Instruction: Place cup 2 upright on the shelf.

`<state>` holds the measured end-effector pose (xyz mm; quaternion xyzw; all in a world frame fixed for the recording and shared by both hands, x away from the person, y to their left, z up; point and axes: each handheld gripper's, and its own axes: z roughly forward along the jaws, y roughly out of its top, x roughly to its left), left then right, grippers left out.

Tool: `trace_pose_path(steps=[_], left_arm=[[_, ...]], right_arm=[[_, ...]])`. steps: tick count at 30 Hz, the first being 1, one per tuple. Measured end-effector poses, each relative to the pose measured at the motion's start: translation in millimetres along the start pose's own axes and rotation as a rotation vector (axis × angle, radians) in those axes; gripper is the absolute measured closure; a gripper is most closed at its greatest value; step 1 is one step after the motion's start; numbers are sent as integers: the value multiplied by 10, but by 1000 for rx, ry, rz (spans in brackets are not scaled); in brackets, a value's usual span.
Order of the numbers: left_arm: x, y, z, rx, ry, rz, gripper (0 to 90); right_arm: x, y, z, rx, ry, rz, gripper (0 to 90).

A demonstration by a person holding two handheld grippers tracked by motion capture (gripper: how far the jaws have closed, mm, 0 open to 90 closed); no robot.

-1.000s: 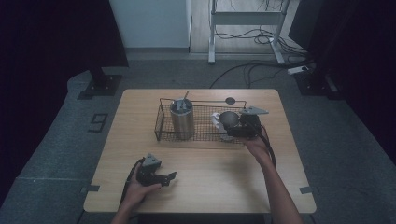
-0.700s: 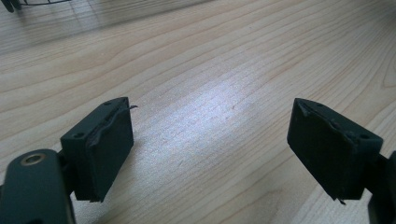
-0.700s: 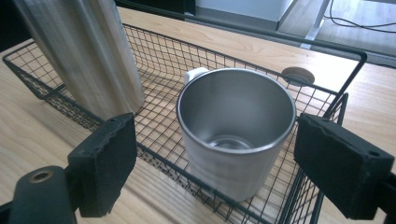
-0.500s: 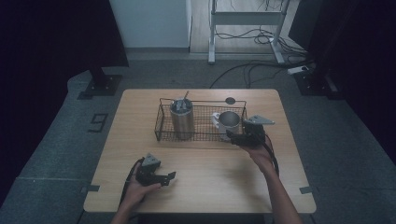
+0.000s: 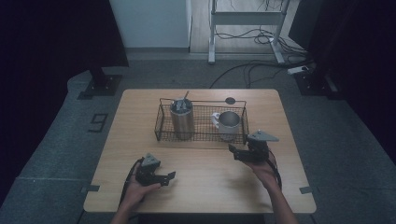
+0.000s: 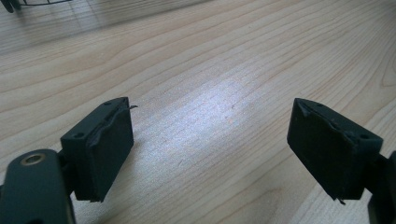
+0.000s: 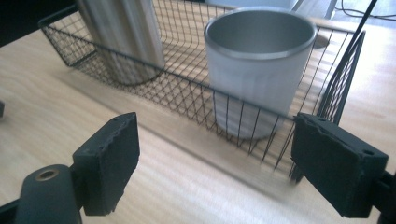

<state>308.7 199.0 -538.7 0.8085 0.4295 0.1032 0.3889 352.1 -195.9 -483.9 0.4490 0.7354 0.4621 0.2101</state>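
Note:
A black wire basket (image 5: pixel 201 138) stands on the far half of the wooden table (image 5: pixel 210 196). Inside it are a tall steel tumbler (image 5: pixel 181 120) with a straw on the left and a steel mug (image 5: pixel 229 124) on the right. My right gripper (image 5: pixel 233 153) hovers just in front of the basket's right end, open and holding nothing. In the right gripper view the mug (image 7: pixel 259 60) and tumbler (image 7: pixel 123 32) sit behind the basket's mesh (image 7: pixel 177 95), beyond my gripper (image 7: pixel 215 163). My left gripper (image 5: pixel 168 179) rests near the front left, open over bare wood (image 6: pixel 210 144).
A small dark disc (image 5: pixel 229 100) lies on the table behind the basket. Past the far edge stand a white desk frame (image 5: pixel 247 18) and cables on the floor (image 5: pixel 252 70). A "9" marker (image 5: pixel 98 122) is on the floor at left.
My right gripper has pulled back from the mug in the basket toward the person and sunk lower. The mug stays in the basket. The left gripper has not moved.

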Motion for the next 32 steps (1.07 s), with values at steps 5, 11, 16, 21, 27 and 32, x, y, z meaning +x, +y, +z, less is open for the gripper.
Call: trace_pose_path(steps=[5,11,16,21,27,32], left_arm=[[0,1,-2,0,0,1,148],[-6,-1,2,1,1,2,148],[-11,-4,10,4,2,6,148],[-16,-7,19,8,3,10,149],[-19,-7,20,8,4,12,149],[-18,-6,14,7,4,11,149]], right_arm=[[17,-132,-58,11,-2,2,154],[18,-370,-172,30,-15,11,154],[-6,-524,-248,38,-27,25,156],[-51,-660,-238,52,-29,53,158],[-63,-685,-215,62,-39,50,157],[-66,-694,-200,72,-50,42,154]])
